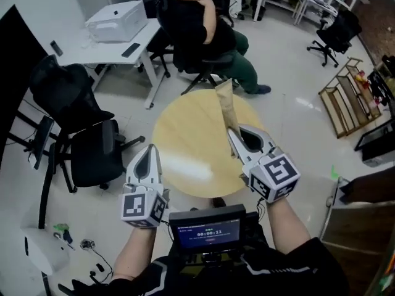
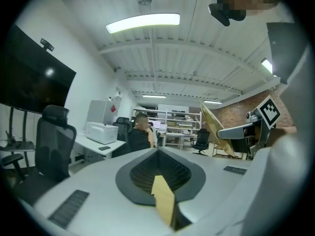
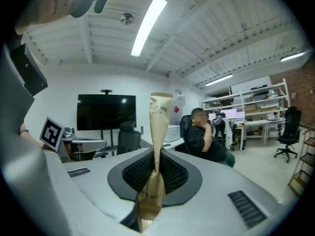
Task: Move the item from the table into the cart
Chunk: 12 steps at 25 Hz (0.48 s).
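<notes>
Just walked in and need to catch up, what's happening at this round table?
A person holds a gripper in each hand above the round wooden table. The right gripper is shut on a tall tan paper packet, held upright over the tabletop. The left gripper hovers beside it, jaws together on a small tan strip.

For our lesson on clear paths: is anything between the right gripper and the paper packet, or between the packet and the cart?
Nothing visible stands between them: the right gripper has its fingers shut on the packet, held above the table. No cart shows clearly in any view, so the path to it cannot be judged.
</notes>
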Each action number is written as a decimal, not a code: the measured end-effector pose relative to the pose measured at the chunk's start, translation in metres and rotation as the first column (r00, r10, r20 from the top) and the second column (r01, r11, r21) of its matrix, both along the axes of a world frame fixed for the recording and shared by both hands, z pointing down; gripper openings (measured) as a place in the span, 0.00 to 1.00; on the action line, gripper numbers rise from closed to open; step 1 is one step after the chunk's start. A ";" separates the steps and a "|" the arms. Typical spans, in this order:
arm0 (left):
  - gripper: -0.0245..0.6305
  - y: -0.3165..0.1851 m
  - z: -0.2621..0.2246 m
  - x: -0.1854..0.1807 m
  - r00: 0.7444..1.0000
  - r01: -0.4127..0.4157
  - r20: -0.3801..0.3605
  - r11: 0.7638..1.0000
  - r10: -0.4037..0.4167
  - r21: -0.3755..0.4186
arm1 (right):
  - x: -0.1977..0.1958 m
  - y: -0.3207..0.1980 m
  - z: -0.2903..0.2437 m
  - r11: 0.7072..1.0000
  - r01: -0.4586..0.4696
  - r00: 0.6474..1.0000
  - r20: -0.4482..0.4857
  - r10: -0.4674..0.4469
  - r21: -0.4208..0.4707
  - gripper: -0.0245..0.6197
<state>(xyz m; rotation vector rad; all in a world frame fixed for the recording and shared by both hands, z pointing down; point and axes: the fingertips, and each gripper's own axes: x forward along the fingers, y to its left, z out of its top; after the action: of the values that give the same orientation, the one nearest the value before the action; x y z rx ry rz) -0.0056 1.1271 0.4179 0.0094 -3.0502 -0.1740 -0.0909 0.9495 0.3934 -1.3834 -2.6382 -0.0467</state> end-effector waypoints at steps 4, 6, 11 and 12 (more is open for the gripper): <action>0.06 -0.084 -0.003 -0.042 0.988 -0.154 -0.002 0.988 0.154 -0.024 | -0.011 -0.098 -0.012 0.987 -0.158 0.987 0.029 0.158 -0.021 0.09; 0.06 -0.136 -0.011 -0.053 0.974 -0.224 0.012 0.974 0.225 -0.032 | -0.010 -0.153 -0.021 0.973 -0.231 0.972 0.045 0.232 -0.029 0.09; 0.06 -0.312 -0.020 -0.090 0.922 -0.388 0.005 0.921 0.388 -0.027 | -0.007 -0.330 -0.037 0.921 -0.387 0.919 0.065 0.390 -0.051 0.09; 0.06 -0.354 -0.022 -0.096 0.905 -0.425 0.008 0.905 0.425 -0.031 | -0.004 -0.370 -0.039 0.906 -0.420 0.903 0.071 0.423 -0.056 0.09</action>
<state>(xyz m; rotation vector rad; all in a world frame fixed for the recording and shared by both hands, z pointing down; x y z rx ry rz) -0.1020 0.7733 0.3963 0.6716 -2.9705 -0.0980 -0.0947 0.5794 0.3549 -0.8027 -2.9602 0.0019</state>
